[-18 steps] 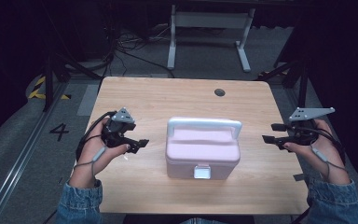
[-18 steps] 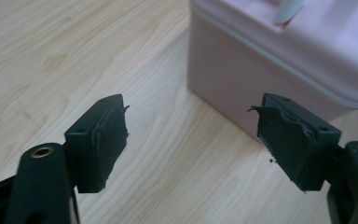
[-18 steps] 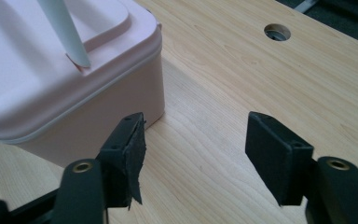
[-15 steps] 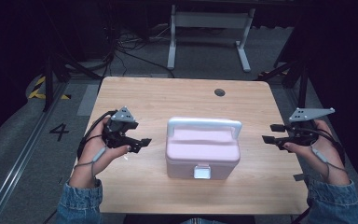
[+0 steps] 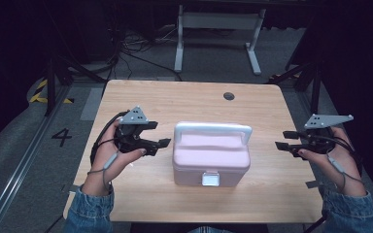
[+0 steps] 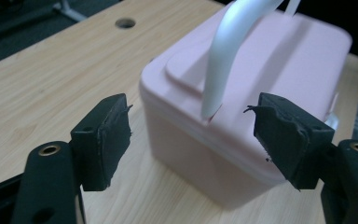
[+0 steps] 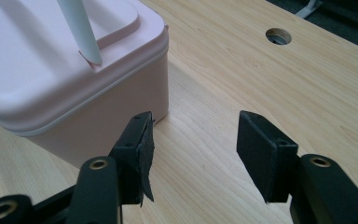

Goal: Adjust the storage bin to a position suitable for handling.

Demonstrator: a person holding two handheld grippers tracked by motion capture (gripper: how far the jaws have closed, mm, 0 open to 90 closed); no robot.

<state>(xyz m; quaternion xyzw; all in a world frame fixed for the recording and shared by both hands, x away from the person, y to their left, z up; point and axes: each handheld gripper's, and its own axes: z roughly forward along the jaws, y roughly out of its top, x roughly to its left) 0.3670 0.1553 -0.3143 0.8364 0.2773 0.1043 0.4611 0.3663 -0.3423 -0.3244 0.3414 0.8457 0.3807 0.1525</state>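
Note:
A pink box [image 5: 211, 158] with an upright white handle [image 5: 213, 128] and a white front latch [image 5: 210, 179] stands shut at the middle of the wooden table [image 5: 175, 102]. My left gripper [image 5: 159, 134] is open just left of the box, not touching it. In the left gripper view the gripper [image 6: 193, 116] frames the box's [image 6: 279, 60] end where the handle [image 6: 228, 51] meets the lid. My right gripper [image 5: 282, 139] hovers open to the right, a short gap from the box. The right gripper view has the gripper [image 7: 196, 130] over bare wood beside the box's [image 7: 37, 79] corner.
A round cable hole [image 5: 229, 95] sits near the table's far edge, also seen as a hole [image 7: 278, 35] in the right gripper view. Behind the table a white metal stand [image 5: 218, 19] and cables lie on the floor. A "4" marking [image 5: 61, 137] is on the floor at left.
My left gripper has moved a little to the right, closer to the box's left end. The right gripper and the box have stayed put.

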